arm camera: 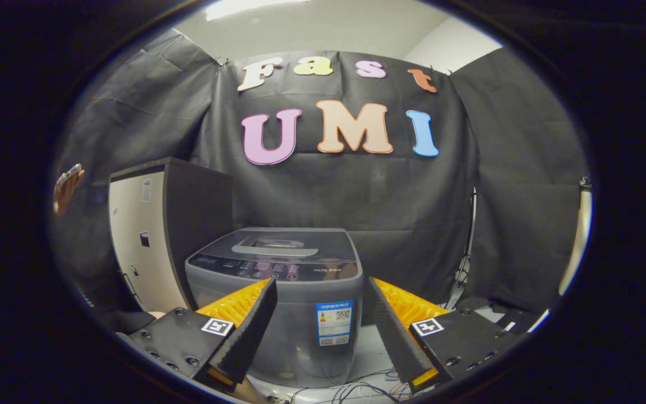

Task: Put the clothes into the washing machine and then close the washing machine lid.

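Washing machine (275, 292): lower front partly hidden behind the two gripper (320, 292) fingers, spread wide w/ nothing between; base cut off at 6 o'clock. Lid (278, 247) shut, so drum interior hidden. Control panel (270, 270) markings too small to make out. Front sticker (334, 324) unreadable. Cabinet (157, 235) at 9 o'clock: base hidden behind left finger mount. Hand (66, 189) at 9 o'clock cut off, holds something too small to ID. Cables (356, 388) at 6 o'clock run out of sight.

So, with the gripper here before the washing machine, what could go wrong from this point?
1. The washing machine has its lid down, so clothes cannot go in until it is lifted.
2. The gripper is open and holds nothing.
3. Loose cables lie below the fingers and could snag.
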Motion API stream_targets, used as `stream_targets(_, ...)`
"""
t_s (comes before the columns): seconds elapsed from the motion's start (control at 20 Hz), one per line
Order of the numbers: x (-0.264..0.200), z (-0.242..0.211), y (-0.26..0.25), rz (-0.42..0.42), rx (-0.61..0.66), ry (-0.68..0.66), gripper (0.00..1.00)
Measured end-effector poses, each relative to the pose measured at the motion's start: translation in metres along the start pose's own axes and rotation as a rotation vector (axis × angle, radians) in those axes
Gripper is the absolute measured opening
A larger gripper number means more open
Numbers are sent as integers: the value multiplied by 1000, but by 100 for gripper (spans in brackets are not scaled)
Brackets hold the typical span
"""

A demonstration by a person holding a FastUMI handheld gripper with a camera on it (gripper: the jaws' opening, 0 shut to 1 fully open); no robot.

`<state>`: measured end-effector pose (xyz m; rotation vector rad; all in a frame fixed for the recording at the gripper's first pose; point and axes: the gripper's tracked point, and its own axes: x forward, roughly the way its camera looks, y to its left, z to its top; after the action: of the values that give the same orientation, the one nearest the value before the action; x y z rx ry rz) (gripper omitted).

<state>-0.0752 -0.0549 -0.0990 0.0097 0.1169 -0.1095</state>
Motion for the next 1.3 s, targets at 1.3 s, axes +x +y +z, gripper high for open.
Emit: stream_targets(1.3, 1, 0, -3, -10, 1, 0, 99)
